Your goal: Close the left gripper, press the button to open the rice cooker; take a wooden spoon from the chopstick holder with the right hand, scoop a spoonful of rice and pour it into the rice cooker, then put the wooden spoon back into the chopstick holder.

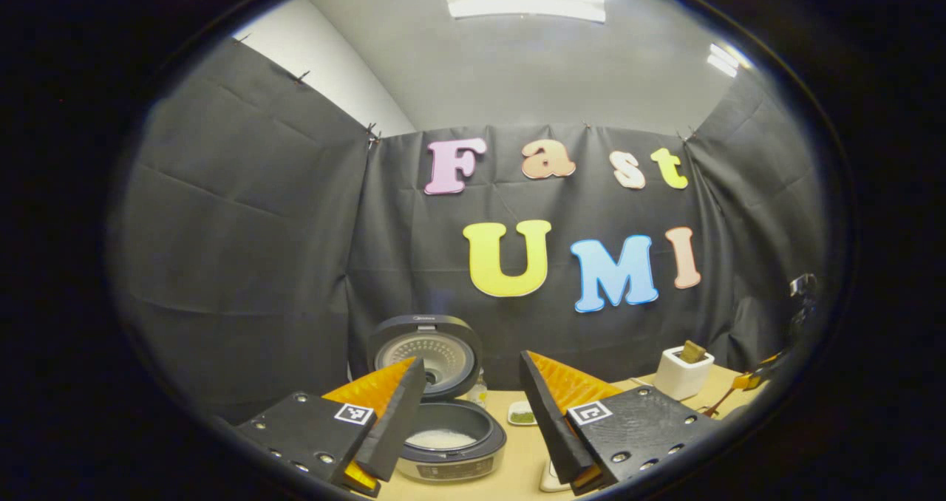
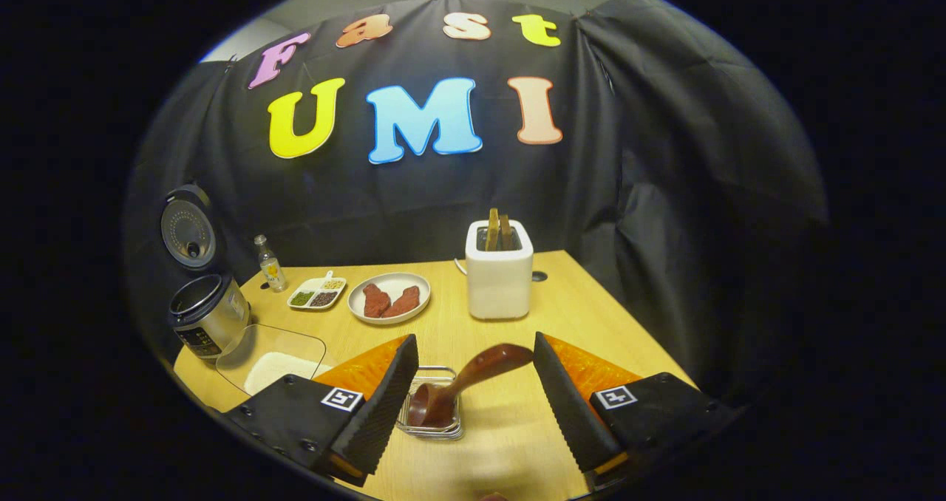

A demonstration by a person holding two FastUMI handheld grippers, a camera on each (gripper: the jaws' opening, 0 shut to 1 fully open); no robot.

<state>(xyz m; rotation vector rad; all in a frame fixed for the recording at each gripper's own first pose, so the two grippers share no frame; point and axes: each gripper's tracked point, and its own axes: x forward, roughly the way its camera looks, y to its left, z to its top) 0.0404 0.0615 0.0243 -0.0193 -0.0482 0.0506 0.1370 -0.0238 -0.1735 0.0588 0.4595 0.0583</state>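
The right gripper point(image 2: 473, 405) hangs over the wooden table point(image 2: 510, 420) with its fingers spread wide, gripping nothing. Between them, lower down, the wooden spoon point(image 2: 462, 386) leans in the wire chopstick holder point(image 2: 432, 412), its handle rising toward the right finger without touching it. To the left lies a glass tray of rice point(image 2: 273, 360); beyond it the rice cooker point(image 2: 205, 316) stands with its lid up. A plate point(image 2: 389, 298), a divided dish point(image 2: 318, 294), a small bottle point(image 2: 270, 264) and a toaster point(image 2: 499, 275) sit farther back. The left gripper point(image 1: 473, 412), also spread apart, frames the open cooker point(image 1: 447, 438), rice showing inside.
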